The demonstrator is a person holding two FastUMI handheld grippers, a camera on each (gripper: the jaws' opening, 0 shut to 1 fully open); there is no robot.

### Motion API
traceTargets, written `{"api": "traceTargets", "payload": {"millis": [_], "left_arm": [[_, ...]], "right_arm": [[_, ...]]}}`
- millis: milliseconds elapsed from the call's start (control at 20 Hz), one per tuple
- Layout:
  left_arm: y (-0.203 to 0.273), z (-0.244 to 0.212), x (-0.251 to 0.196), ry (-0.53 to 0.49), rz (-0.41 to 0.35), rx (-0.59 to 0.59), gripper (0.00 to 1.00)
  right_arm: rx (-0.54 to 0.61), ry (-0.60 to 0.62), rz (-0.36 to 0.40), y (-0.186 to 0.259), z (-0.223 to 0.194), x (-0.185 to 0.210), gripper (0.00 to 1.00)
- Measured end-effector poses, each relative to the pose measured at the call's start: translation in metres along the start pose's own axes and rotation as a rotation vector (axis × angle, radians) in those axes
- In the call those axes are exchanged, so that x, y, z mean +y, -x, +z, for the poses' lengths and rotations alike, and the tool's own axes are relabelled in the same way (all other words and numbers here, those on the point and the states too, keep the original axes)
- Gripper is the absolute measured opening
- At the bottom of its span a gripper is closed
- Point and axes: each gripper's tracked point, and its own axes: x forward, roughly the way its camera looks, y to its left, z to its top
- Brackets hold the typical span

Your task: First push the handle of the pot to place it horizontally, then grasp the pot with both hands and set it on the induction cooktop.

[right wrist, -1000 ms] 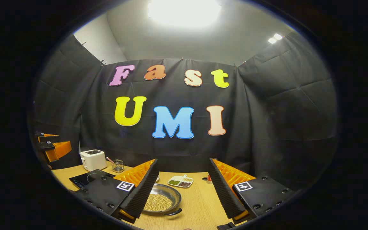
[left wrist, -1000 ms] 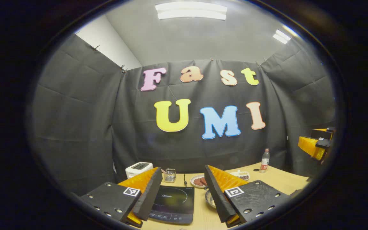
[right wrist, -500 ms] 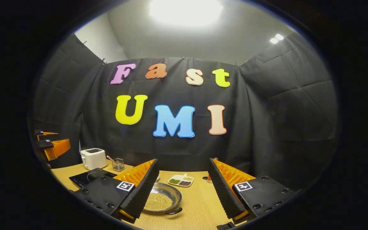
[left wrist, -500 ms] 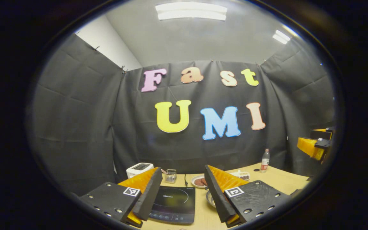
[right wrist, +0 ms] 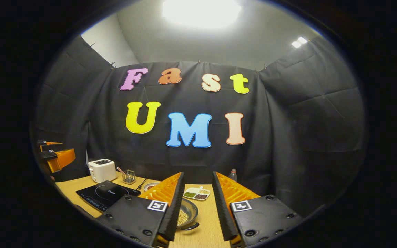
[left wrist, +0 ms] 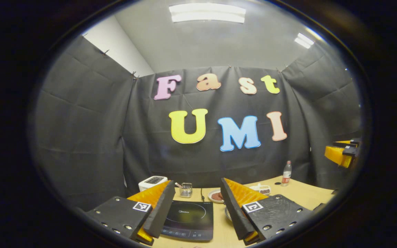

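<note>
A shallow metal pot (right wrist: 187,214) with yellow beans sits on the wooden table, its dark handle (right wrist: 190,227) pointing toward me. My right gripper (right wrist: 197,174) hovers above and short of it, its fingers narrowed but still apart, with nothing between them. The black induction cooktop (right wrist: 105,194) lies left of the pot. In the left gripper view the cooktop (left wrist: 189,220) shows between the fingers of my left gripper (left wrist: 197,182), which is wide open and raised over the table. A sliver of the pot (left wrist: 226,213) peeks out behind its right finger.
A white toaster (right wrist: 101,169) and a wire cup (right wrist: 128,177) stand behind the cooktop. A divided dish (right wrist: 196,194) of beans and a plate (left wrist: 215,196) lie beyond the pot. A bottle (left wrist: 286,173) stands at the back right of the table (right wrist: 212,220).
My right gripper's fingers have drawn much closer together, and it has shifted so the pot now lies behind its left finger. The left gripper has drifted only slightly.
</note>
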Motion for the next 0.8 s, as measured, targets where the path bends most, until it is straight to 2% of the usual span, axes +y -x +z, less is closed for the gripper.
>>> {"api": "traceTargets", "payload": {"millis": [50,100,200,250,400,500,800], "left_arm": [[0.0,0.0,0.002,-0.001,-0.001,0.0,0.77],[0.001,0.0,0.005,0.0,-0.001,-0.002,0.77],[-0.001,0.0,0.011,0.0,-0.002,-0.004,0.77],[-0.003,0.001,0.015,-0.002,-0.002,-0.007,0.78],[-0.008,0.002,0.029,-0.008,0.002,-0.017,0.77],[-0.01,0.0,0.038,-0.004,0.004,-0.021,0.77],[-0.018,-0.01,0.061,0.03,-0.002,-0.014,0.77]], "right_arm": [[0.003,-0.004,0.003,0.0,0.001,0.002,0.43],[0.012,0.0,0.005,0.0,0.0,0.004,0.43],[0.02,0.004,0.02,-0.001,-0.003,0.011,0.34],[0.019,0.006,0.014,-0.003,-0.003,0.013,0.25],[0.037,0.011,0.04,-0.007,-0.01,0.029,0.2],[0.034,0.029,0.03,-0.013,-0.009,0.03,0.04],[0.128,0.06,0.131,-0.016,-0.042,0.078,0.02]]}}
